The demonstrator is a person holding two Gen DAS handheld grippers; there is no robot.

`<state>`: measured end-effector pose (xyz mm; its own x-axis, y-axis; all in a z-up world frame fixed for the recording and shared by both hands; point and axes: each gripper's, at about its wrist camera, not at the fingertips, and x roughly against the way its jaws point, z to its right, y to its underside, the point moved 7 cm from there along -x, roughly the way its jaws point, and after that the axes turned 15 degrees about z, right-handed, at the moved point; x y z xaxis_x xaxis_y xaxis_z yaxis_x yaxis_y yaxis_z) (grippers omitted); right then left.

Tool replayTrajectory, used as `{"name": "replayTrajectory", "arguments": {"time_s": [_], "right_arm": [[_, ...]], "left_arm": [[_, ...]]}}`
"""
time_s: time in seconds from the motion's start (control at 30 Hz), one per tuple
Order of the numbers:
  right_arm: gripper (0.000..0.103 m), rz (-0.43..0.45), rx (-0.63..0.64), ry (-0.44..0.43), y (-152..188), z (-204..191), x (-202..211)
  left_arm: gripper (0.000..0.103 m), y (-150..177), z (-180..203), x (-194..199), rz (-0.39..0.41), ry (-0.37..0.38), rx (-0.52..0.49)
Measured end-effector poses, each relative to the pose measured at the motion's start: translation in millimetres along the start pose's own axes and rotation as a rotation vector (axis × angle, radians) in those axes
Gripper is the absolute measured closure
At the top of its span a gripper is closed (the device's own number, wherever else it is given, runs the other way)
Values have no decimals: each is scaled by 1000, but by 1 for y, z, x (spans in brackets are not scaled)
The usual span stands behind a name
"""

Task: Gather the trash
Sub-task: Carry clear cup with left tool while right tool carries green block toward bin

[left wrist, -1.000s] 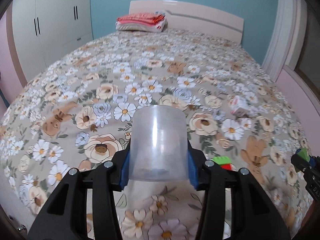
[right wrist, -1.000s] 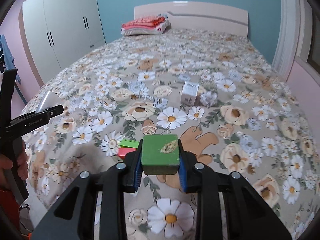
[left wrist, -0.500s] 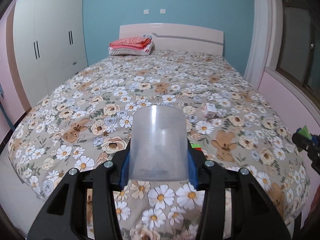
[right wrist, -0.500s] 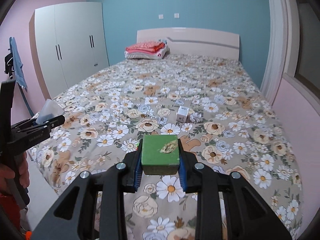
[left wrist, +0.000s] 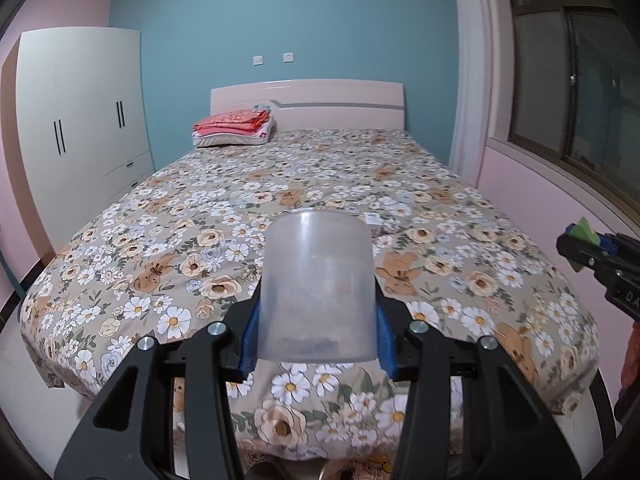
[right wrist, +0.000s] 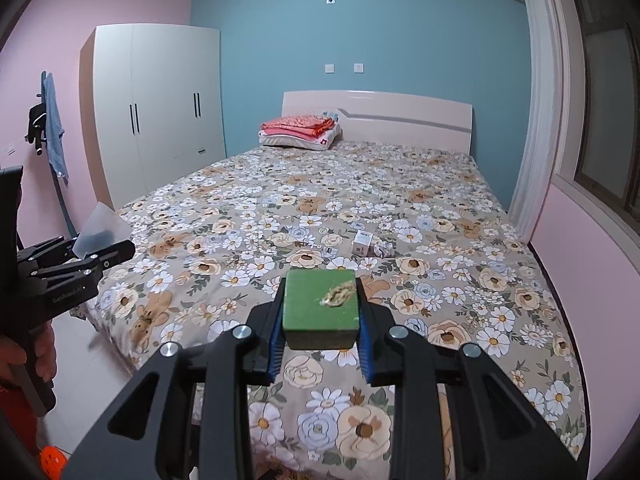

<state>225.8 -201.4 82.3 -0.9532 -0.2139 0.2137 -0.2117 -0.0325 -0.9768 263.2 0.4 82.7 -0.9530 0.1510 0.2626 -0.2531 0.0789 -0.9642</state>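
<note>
Left tongs point(left wrist: 316, 332) clamp a translucent plastic cup point(left wrist: 316, 284); right tongs point(right wrist: 320, 340) clamp a green block point(right wrist: 320, 308). Both are held off the foot edge of the bed point(right wrist: 520, 320).

Risk: the thin cup may buckle or slip from the squeeze.

A small box point(right wrist: 362, 243) and crumpled wrapper point(right wrist: 383, 247) lie mid-bed, uncollected. No bin in view. The smear on the block is unidentifiable.

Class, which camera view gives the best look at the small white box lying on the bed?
The right wrist view: the small white box lies unobstructed on the bed. In the left wrist view, only its top corner peeks from behind the clear plastic cup.
</note>
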Motion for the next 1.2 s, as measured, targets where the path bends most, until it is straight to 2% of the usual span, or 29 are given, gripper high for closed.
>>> {"name": "replayTrajectory", "arguments": {"time_s": [0.27,0.47,0.9,1.2], "right_arm": [[71,-8,-3,-20,23,-8,33],[71,-48,-19,-48,58,-18,41],[71,-229,-74,-89,164,-46,26],[71,-378,-106,-107,240,-60,10]], "left_arm": [[56,28,14,34,-5,43,-42],[56,67,18,44,-48,71,-59],[56,185,39,21,-261,142,-128],[56,252,47,7,-384,174,-147]]}}
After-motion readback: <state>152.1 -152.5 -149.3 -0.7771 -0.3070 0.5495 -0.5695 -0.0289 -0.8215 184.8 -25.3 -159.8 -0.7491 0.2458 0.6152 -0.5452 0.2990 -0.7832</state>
